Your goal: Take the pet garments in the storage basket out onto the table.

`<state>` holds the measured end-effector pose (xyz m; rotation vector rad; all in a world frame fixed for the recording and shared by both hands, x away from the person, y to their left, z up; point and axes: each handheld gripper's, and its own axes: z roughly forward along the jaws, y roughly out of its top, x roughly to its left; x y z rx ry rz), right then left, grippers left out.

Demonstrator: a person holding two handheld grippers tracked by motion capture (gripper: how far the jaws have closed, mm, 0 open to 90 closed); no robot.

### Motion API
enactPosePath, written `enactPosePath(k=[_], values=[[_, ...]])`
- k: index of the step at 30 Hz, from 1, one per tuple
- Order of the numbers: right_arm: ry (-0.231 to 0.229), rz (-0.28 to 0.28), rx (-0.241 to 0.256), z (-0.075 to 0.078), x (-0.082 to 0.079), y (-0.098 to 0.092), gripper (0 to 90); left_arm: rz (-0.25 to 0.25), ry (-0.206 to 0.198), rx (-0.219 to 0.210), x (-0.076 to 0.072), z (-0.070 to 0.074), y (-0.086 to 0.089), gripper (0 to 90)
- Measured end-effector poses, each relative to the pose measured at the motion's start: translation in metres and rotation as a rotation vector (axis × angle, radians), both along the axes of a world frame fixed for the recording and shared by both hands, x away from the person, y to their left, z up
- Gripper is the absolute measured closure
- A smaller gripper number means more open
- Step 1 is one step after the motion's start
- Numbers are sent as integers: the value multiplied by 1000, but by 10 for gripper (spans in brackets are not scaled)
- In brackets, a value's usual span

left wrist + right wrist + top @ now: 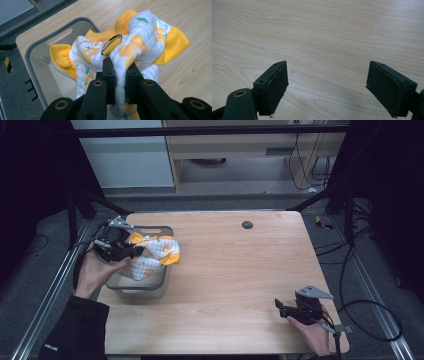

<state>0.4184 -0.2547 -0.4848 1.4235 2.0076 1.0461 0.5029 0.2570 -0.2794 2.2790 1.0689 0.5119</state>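
A white quilted cloth (pixel 150 256) with orange print and orange edging hangs over the right rim of a grey plastic bin (pixel 145 290) at the table's left. My left gripper (pixel 137 252) is shut on a fold of that cloth (pixel 135 47), just above the bin (pixel 35 47). A yellow strap with a metal ring (pixel 111 44) lies on the cloth right beyond the jaws. My right gripper (pixel 281 307) rests near the table's front right corner, held by a hand. In the right gripper view its jaws (pixel 327 87) stand wide open over bare wood.
The light wooden table (pixel 240 270) has a small dark round cap (pixel 247 224) near its far edge. Black cables (pixel 370 320) trail on the floor to the right. Metal frame rails run along both sides.
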Motion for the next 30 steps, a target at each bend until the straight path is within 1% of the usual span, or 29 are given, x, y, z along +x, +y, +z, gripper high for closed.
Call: enactPosePath(k=[2,3,5,6,9,11,12,13,15,18,21,22,27,30], values=[[0,0,0,0,0,0,173,-6,0,-3,-1,0,-3,817],[-1,0,0,0,0,0,173,-17,4,7,-1,1,-4,817],[0,-3,3,0,0,0,173,-23,0,1,-2,1,-7,817],[0,-4,4,0,0,0,173,-31,2,6,-2,1,-8,817],[-2,-4,5,0,0,0,173,-44,0,2,-2,2,-14,817],[-2,-4,6,0,0,0,173,-55,2,5,-2,2,-18,817],[-1,-4,6,0,0,0,173,-65,3,3,-3,2,-23,817],[-1,-4,6,0,0,0,173,-65,3,3,-3,2,-23,817],[-3,-5,8,1,0,0,173,-79,3,7,-3,2,-29,817],[-11,-9,6,1,0,-1,173,-92,5,6,-3,0,-36,817],[-16,-13,5,1,0,-2,173,-111,11,1,-3,-2,-43,817],[-15,-14,7,1,0,-2,173,-122,12,5,-3,-3,-47,817],[-16,-14,5,1,0,-2,173,-131,16,-1,-2,-4,-52,817],[-18,-13,3,1,0,-2,173,-143,17,5,-2,-5,-56,817]])
